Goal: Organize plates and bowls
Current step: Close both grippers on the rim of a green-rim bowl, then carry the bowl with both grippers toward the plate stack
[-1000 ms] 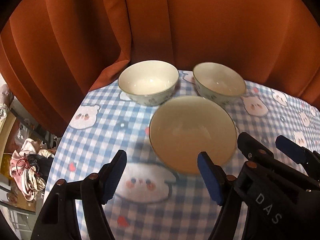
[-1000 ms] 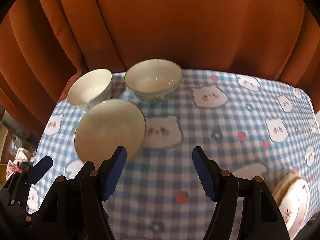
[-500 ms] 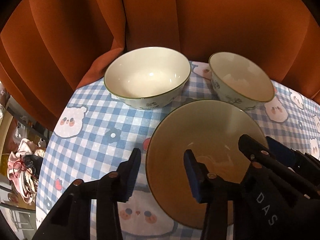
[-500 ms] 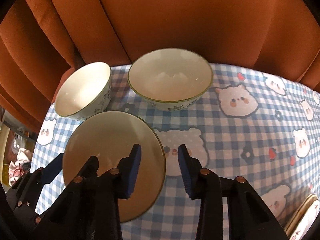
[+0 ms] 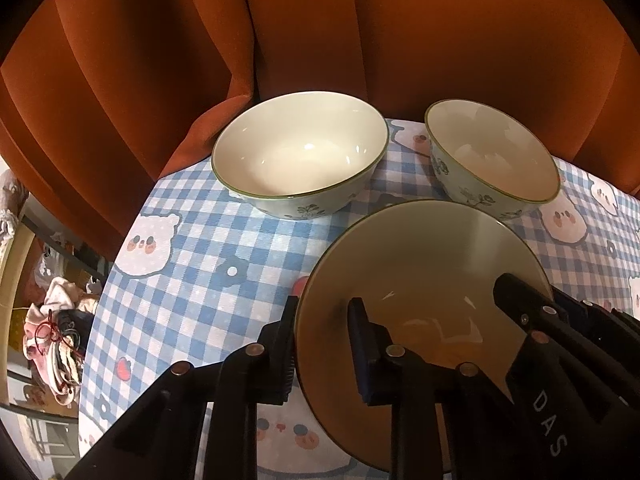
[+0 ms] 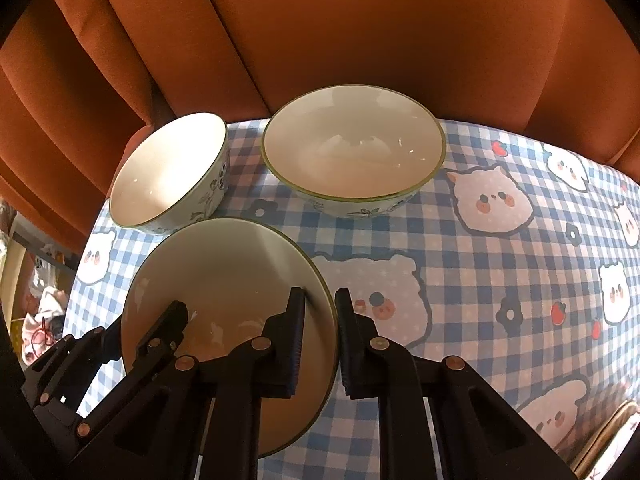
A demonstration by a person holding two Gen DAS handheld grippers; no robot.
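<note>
Moved: both grippers have dropped in closer since a second ago, and their jaws have just been closing, each with the plate's edge between them.
Left gripper: clamped on the plate's left rim, one finger outside, one inside.
Right gripper: same deal on the right rim, pads pinching the edge.
Plate: plain cream with a thin green edge, sitting nearest on the table, held from both sides.
Tablecloth: blue-and-white check with cartoon bears, pretty cute tbh.
Big bowl: just past the plate, upright, leafy print outside.
Smaller bowl: to the big bowl's right in the left view, near the plate's far rim.
Curtain: rust orange, right behind the table.
</note>
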